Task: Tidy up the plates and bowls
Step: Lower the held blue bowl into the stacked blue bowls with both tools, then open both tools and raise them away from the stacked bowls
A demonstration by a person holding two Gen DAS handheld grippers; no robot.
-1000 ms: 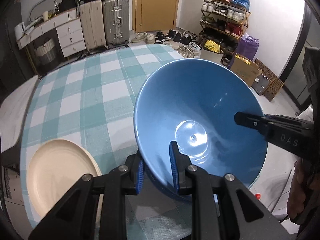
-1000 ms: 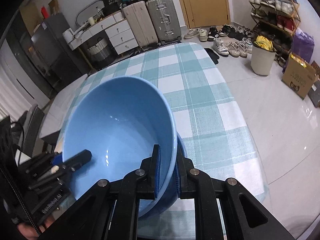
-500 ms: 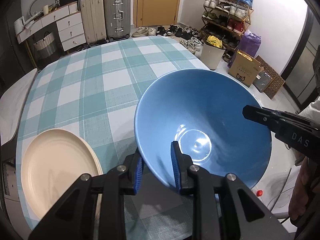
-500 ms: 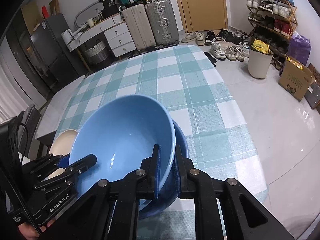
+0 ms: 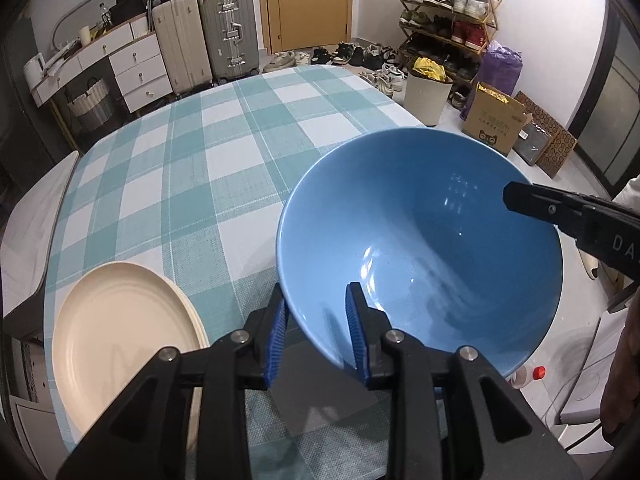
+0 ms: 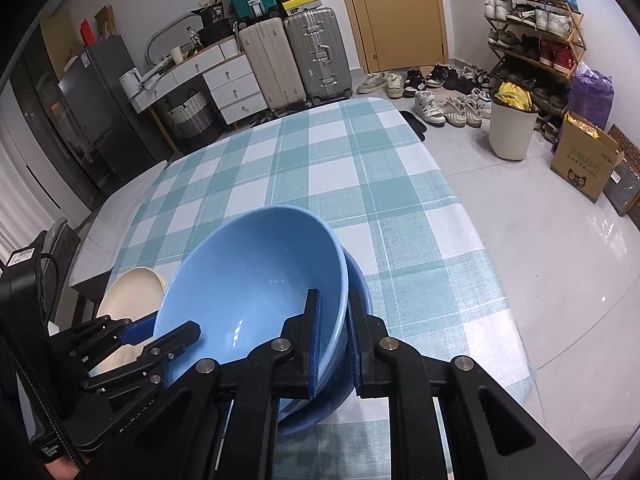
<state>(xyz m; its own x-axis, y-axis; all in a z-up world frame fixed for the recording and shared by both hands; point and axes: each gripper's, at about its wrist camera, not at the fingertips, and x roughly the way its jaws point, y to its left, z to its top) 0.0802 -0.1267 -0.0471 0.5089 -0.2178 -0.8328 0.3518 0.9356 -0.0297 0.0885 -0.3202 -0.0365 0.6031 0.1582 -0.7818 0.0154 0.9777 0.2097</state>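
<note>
A blue bowl [image 5: 420, 232] hangs tilted over the near right part of the table, resting in a second blue bowl [image 6: 357, 276] beneath it. My left gripper [image 5: 316, 336] straddles its near rim. Its jaws are opening, and a gap shows between the pads and the bowl wall. My right gripper [image 6: 334, 340] is shut on the opposite rim and shows in the left wrist view as a black finger [image 5: 560, 212]. From the right wrist view, the left gripper [image 6: 164, 334] sits at the bowl's left rim. A cream plate [image 5: 120, 340] lies flat to the left.
The table wears a teal and white checked cloth [image 5: 200, 184]; its right edge drops to a tiled floor [image 6: 560, 260]. A small red-capped bottle [image 5: 536, 372] lies on the floor. Suitcases [image 6: 296, 60], drawers, a shoe rack, a bin [image 6: 512, 128] and a cardboard box line the room.
The left gripper's jaws have spread apart around the bowl's rim. The bowl looks smaller and further from both cameras, and more of the lower bowl shows.
</note>
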